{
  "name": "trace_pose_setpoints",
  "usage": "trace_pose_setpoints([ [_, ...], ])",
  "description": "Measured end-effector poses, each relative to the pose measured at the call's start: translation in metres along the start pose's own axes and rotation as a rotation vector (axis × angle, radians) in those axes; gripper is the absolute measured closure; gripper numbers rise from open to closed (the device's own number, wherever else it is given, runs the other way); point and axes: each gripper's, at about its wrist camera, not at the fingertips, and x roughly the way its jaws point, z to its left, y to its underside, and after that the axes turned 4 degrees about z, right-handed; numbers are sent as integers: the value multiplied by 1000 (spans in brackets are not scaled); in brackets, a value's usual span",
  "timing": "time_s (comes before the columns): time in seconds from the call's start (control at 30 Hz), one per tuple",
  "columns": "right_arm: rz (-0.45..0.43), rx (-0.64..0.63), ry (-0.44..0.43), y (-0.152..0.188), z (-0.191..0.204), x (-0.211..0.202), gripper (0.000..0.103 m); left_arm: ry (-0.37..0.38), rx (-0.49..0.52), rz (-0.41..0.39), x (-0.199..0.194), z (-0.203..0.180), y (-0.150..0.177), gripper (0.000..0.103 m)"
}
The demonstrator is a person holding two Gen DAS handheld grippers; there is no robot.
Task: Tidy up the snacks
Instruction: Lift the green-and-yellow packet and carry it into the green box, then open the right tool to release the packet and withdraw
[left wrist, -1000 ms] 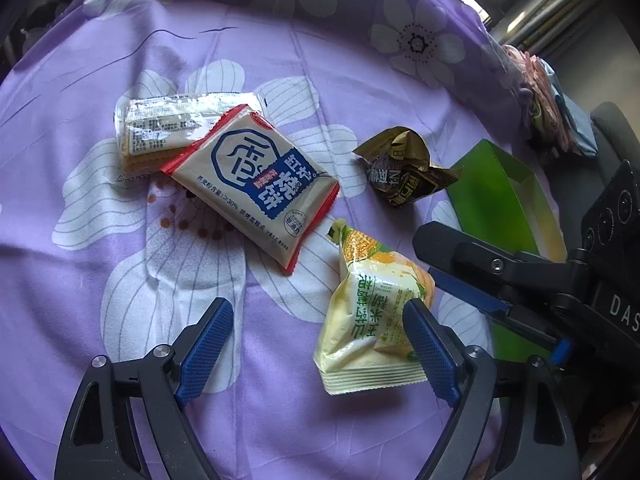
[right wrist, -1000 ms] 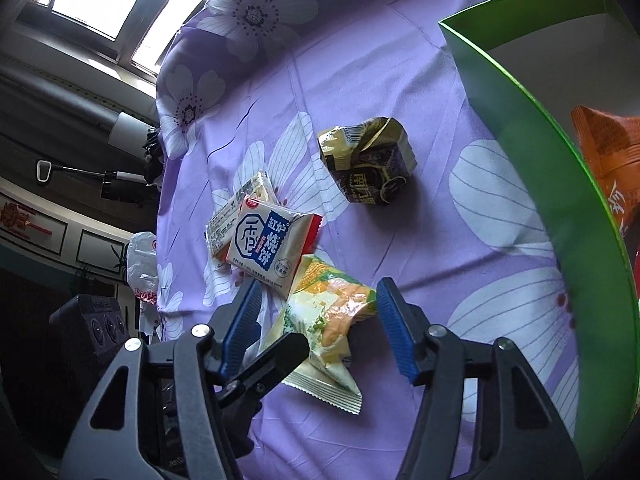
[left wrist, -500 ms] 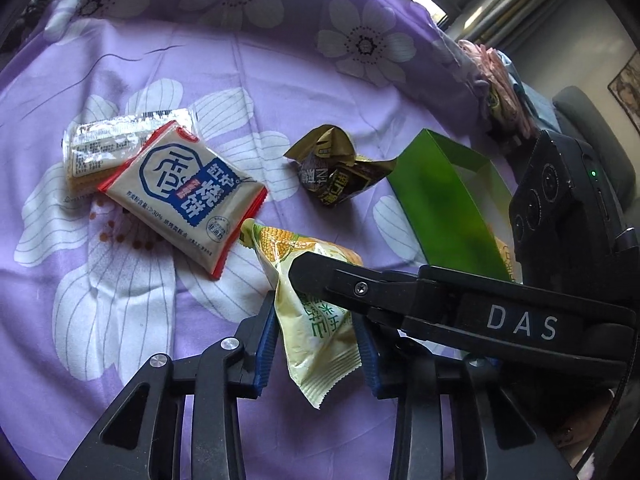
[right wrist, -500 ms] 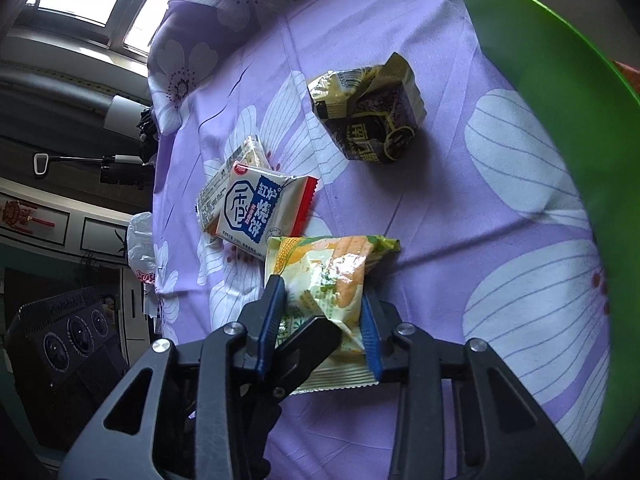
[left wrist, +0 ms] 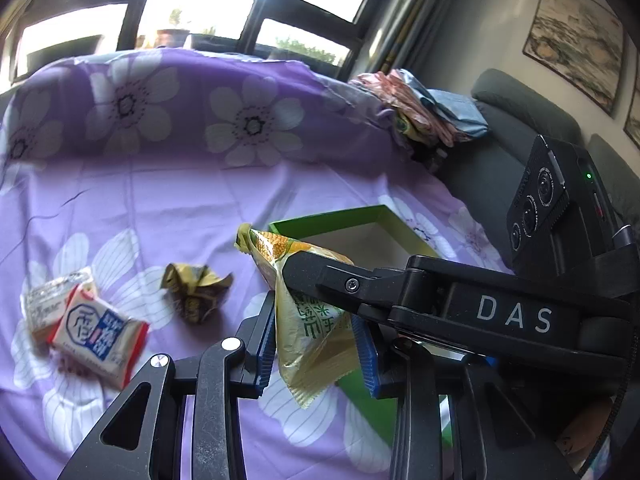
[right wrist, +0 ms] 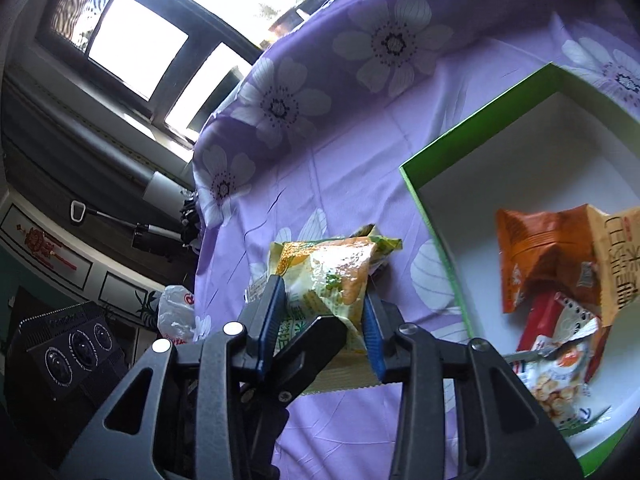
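blue-and-white packet (left wrist: 98, 334): lies flat on the purple flowered cloth (left wrist: 168, 200), atop a pale wrapper; not in the box yet.
crumpled gold wrapper (left wrist: 196, 292): loose on the cloth, just right of that pair.
left gripper (left wrist: 316, 344): blue pads pinch the corn snack packet (left wrist: 308, 320) at its lower half, clear of the cloth.
right gripper (right wrist: 324, 320): also clamped on the same packet, crossing the left one.
risk: two grips on one thin foil bag; uneven pull could tear it or slip it out short of the box.
green box (right wrist: 434, 216): open, near the packet, holding orange and red packets.
hidden: box's near wall and floor behind the gripper bodies; print blurred.
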Motion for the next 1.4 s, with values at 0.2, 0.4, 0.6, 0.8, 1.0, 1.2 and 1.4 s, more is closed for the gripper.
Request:
trace_pose_setpoints([
  [0.2,-132,75,58,-16,-38,-40,64,82,88,13,36,-41,-14,68],
  [0.4,-199,182,88,-22,-74,-59,62,116,124,46,65,-68,-18,68],
  [0.6,-195,227,188,-21,-88,-62,59,86,45,92,82,-66,-6,68],
  [0.8,-254,208,192,-19,-83,-74,50,27,51,90,65,-61,-2,67],
  [1.0,-276,145,186,-19,-67,-74,39,-53,14,44,27,-36,-1,49],
  [1.2,-275,90,210,-18,-51,-66,25,-189,-53,0,-11,10,14,27],
  [1.4,-238,16,232,-14,-30,-47,16,-313,-150,18,-34,60,40,27],
])
